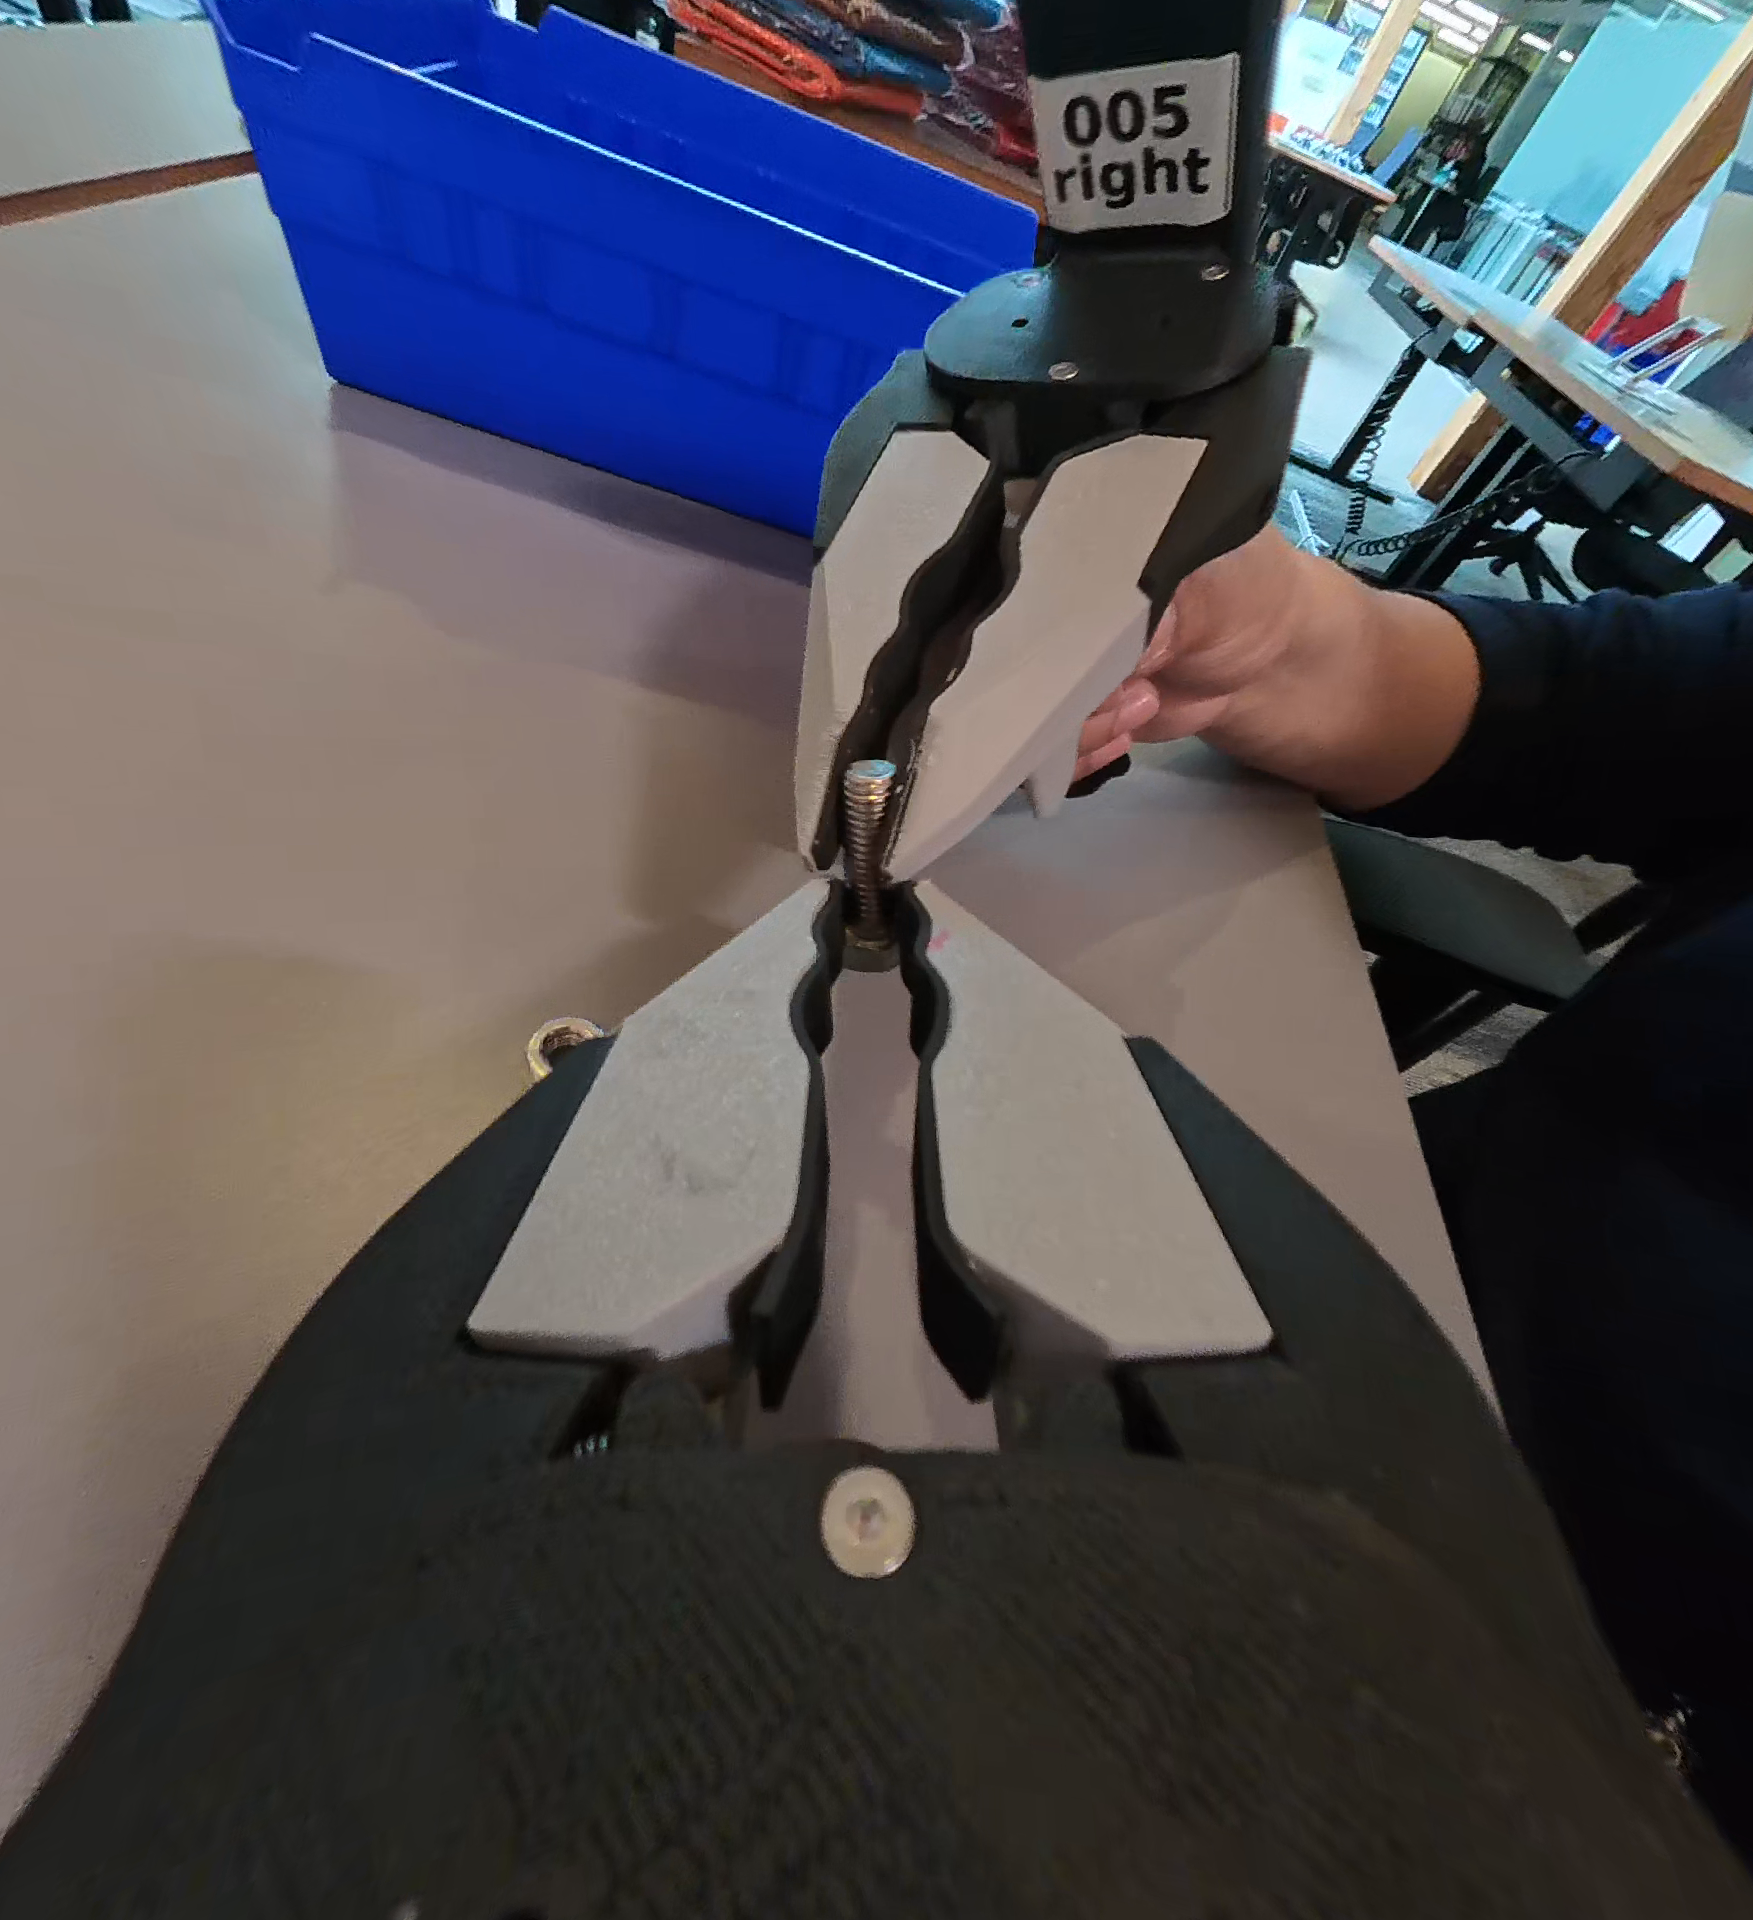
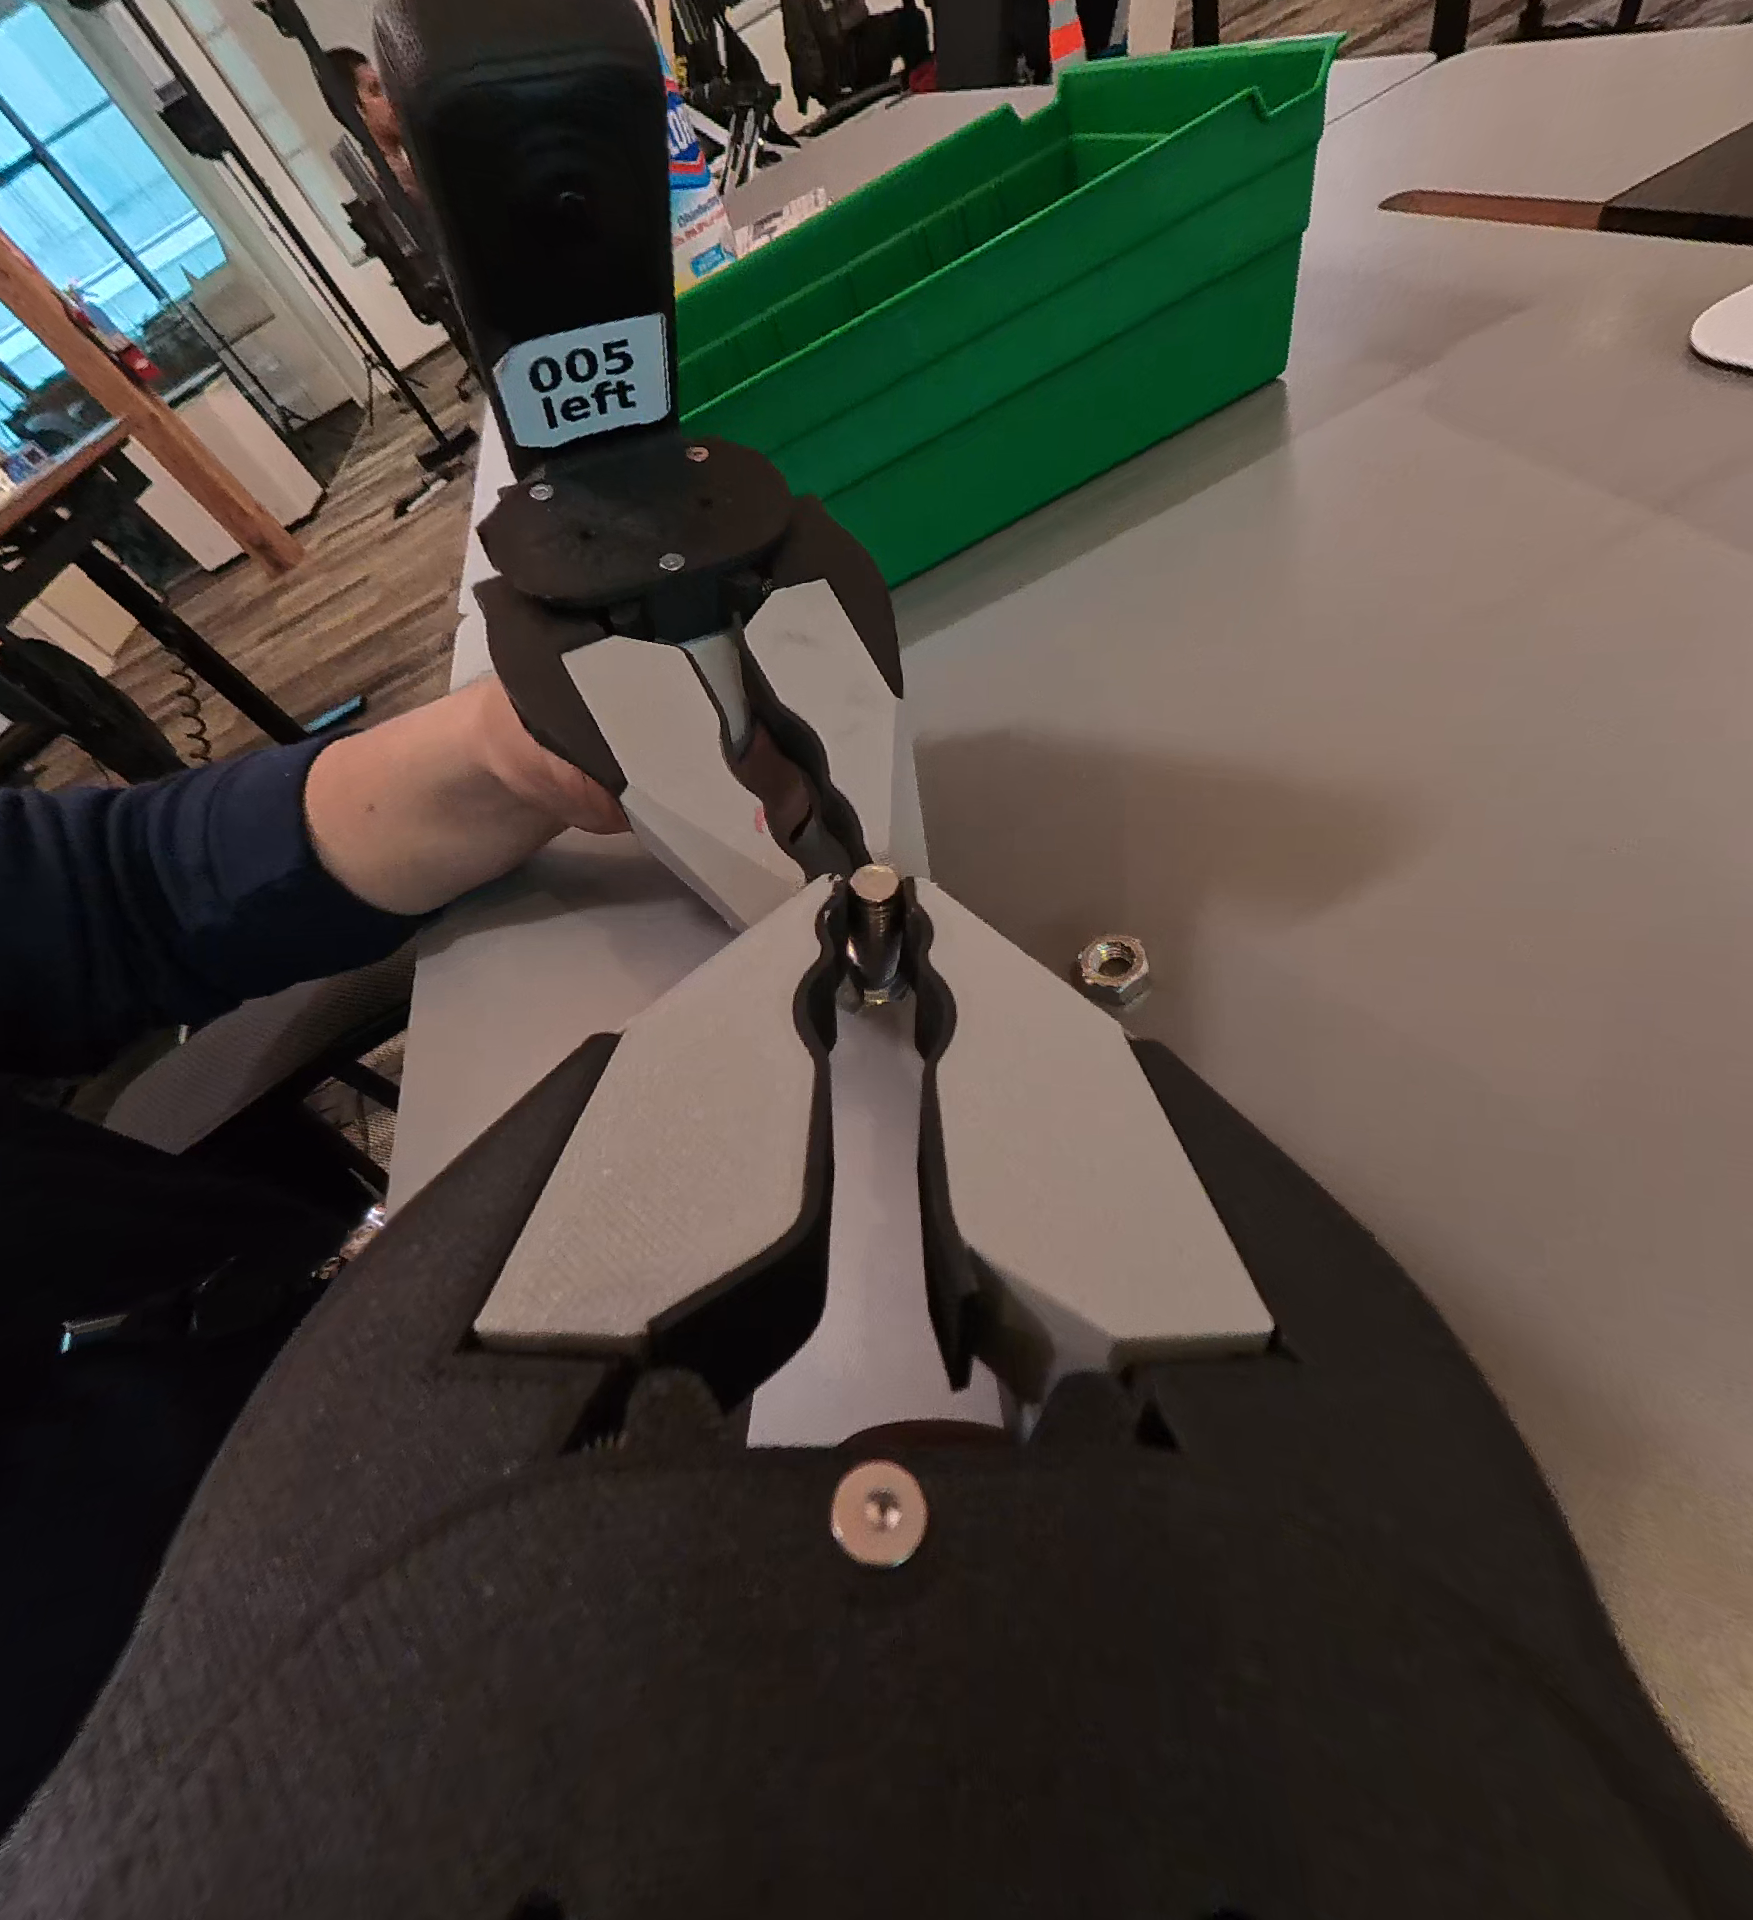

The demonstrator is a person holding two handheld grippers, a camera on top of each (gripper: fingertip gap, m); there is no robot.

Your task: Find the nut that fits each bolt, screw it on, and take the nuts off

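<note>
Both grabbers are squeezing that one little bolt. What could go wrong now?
The left gripper pinches the bolt down at its nut, and the right gripper pinches the threaded end. If either grip slips while twisting, the bolt could drop onto the table. Squeezing on the threads might also scratch them. The loose nut lies right beside the right gripper, so a bump could send it rolling away.

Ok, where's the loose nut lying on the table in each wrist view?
Left wrist view: loose nut lies on the table left of centre, beside the left gripper's left finger.
Right wrist view: loose nut sits right of centre, beside the right gripper's right finger.
Shared landmark: the bolt gripped between both grippers.
</note>
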